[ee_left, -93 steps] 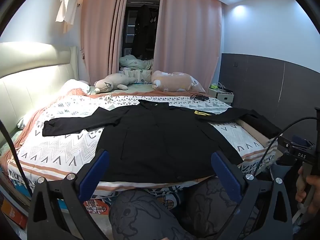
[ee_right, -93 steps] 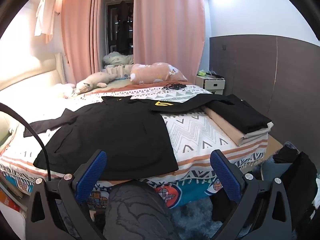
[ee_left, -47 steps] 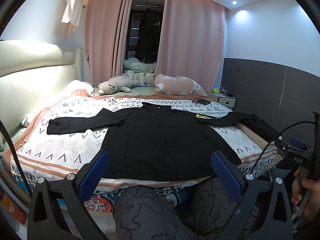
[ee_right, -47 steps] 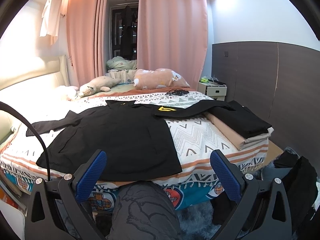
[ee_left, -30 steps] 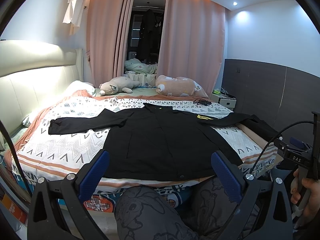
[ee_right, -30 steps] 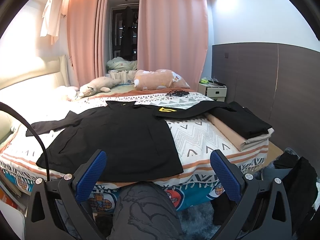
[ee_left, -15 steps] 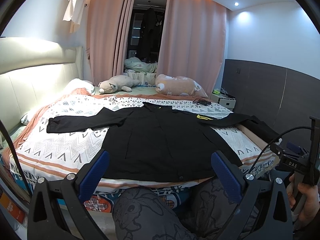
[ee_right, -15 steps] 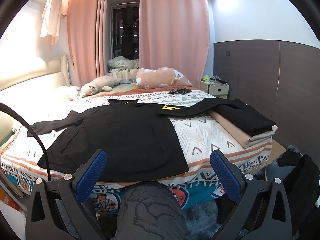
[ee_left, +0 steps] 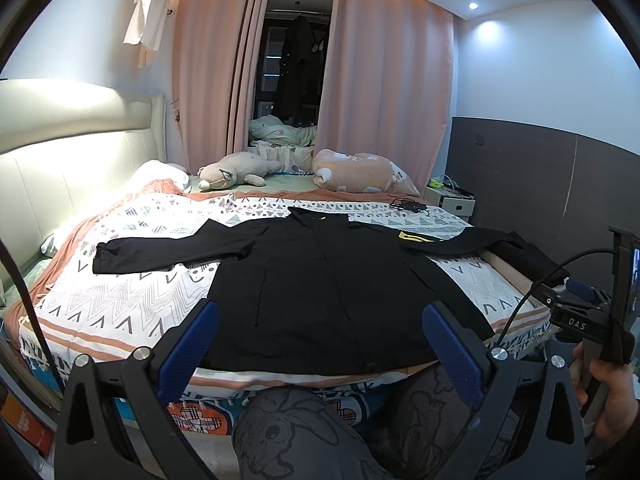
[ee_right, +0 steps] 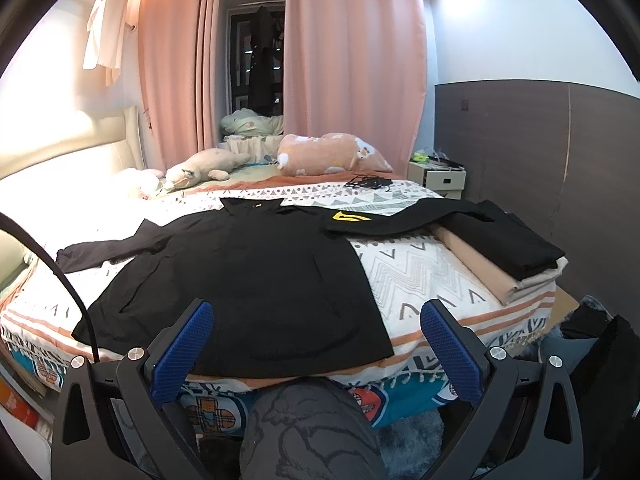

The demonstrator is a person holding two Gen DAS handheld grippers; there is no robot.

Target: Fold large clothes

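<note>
- Both grippers, left gripper [ee_left: 320, 340] and right gripper [ee_right: 316, 338], hang spread wide and empty.
- Black jacket [ee_left: 340, 284] lies flat on the bed [ee_left: 120, 308], sleeves out.
- Best start: pinch a sleeve cuff, fold it inward.

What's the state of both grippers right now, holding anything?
Left gripper: open, empty, held back from the black jacket.
Right gripper: open, empty, also short of the jacket.

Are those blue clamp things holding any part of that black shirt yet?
No. Both the left gripper and the right gripper have their jaws wide apart and empty; the black shirt lies flat on the bed.
</note>
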